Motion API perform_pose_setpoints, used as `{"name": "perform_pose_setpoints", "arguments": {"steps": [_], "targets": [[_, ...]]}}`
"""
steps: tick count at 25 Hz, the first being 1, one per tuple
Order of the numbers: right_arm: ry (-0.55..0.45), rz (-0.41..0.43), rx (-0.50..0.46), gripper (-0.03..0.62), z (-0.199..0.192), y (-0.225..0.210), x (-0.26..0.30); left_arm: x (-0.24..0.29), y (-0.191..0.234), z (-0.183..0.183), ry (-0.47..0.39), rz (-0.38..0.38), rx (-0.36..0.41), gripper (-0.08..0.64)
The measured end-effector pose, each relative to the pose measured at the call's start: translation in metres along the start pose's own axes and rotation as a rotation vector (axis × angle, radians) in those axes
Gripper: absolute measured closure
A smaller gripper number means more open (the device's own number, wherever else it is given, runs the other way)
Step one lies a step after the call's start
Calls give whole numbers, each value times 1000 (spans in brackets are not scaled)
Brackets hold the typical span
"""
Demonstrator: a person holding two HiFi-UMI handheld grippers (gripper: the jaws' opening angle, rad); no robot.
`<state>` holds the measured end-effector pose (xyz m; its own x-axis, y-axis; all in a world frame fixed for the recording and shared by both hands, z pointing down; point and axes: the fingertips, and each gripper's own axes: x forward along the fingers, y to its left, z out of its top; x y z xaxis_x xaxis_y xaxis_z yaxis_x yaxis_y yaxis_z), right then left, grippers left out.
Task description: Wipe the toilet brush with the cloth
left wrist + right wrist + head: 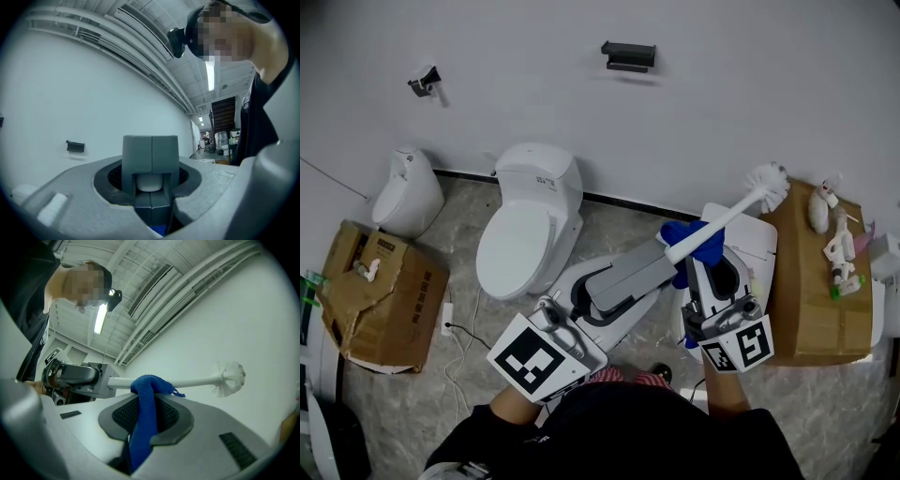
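In the head view my left gripper (pixel 662 251) reaches up and to the right, shut on the lower end of the white toilet brush handle (pixel 717 223). The bristle head (pixel 767 185) points at the wall. In the left gripper view the round handle end (pixel 149 181) sits between the grey jaws of that gripper (pixel 150 180). My right gripper (pixel 705 258) comes in from below, shut on a blue cloth (pixel 690 236). In the right gripper view the cloth (pixel 146 404) rises from between the jaws of the right gripper (pixel 144 425) and drapes over the handle (pixel 192 381), short of the brush head (pixel 229 377).
A white toilet (pixel 530 225) and a small white urinal (pixel 405 192) stand against the wall. A torn cardboard box (pixel 380 292) lies at the left. Another box (pixel 811 300) at the right carries bottles. A black holder (pixel 628 56) hangs on the wall. Cables trail on the floor (pixel 464 347).
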<state>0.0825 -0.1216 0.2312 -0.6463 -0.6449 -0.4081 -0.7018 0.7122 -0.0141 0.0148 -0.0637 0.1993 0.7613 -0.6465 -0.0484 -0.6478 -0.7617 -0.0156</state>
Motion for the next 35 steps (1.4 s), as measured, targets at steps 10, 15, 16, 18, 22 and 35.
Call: {"name": "perform_pose_setpoints", "arguments": {"steps": [10, 15, 16, 18, 22, 35], "targets": [[-2, -29, -16, 523, 4, -13, -1, 1, -2, 1, 5, -7, -16, 396], [-8, -43, -27, 523, 7, -21, 0, 2, -2, 3, -7, -16, -7, 396], [-10, -46, -27, 523, 8, -23, 0, 2, -2, 3, -9, -17, -5, 396], [-15, -52, -28, 523, 9, -27, 0, 2, -1, 2, -4, -16, -6, 396], [-23, -69, -30, 523, 10, -36, 0, 1, -2, 3, -10, -11, -15, 396], [-35, -139, -38, 523, 17, -63, -5, 0, -4, 3, -11, -33, -6, 396]]}}
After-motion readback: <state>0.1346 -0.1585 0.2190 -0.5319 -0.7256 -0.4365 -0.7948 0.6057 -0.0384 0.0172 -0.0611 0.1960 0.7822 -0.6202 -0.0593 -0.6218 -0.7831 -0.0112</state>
